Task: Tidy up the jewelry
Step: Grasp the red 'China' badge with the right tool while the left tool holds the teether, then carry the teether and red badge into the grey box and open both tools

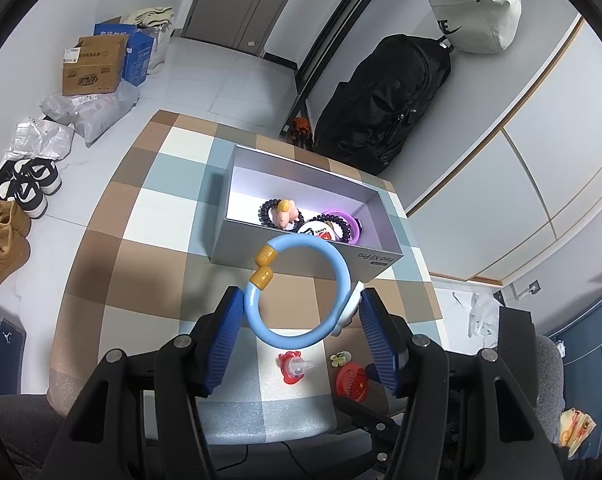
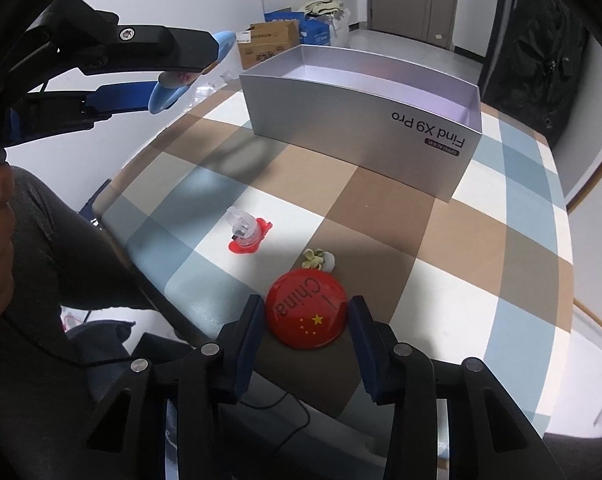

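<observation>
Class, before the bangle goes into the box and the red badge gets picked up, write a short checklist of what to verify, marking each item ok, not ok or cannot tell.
1. Left gripper grips the blue bangle on both sides: ok.
2. Bangle is over the box opening: not ok, it is short of the near wall.
3. Box has free floor space: ok.
4. Red badge sits between the right gripper fingers: ok.
5. Right fingers touch the badge: cannot tell.
6. Flower clip is apart from the badge: cannot tell.
</observation>
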The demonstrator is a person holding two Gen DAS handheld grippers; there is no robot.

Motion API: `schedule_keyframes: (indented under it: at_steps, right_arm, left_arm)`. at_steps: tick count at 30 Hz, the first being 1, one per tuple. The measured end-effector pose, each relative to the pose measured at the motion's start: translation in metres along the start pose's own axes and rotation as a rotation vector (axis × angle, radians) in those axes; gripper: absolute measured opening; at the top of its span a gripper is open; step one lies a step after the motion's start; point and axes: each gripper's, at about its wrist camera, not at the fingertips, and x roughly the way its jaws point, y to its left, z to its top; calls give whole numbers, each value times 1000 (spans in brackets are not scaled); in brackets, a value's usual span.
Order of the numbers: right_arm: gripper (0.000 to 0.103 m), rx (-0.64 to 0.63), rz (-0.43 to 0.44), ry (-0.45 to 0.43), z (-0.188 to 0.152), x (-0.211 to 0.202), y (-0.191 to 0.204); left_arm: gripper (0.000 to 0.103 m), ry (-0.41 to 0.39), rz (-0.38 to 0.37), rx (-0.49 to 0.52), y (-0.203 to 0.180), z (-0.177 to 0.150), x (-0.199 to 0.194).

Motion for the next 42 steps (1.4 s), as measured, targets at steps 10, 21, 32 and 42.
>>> schedule_keyframes:
  at_steps: [10,21,32,42]
  right_arm:
    - [42,68,38,-47,6,-11,-11]
    - [42,205,163,-107,17,-26,-33]
    - [42,268,210,-171,46,-44,-54]
    - [42,280,230,-194,86,-49,-74]
  left_arm:
    - [54,-8,13,5,-2,0,-1]
    - [54,-20,9,-5,-5,6,3]
    - [54,-71,10,-34,-9,22,4]
    - [54,-80,38,-26,-17,49,12]
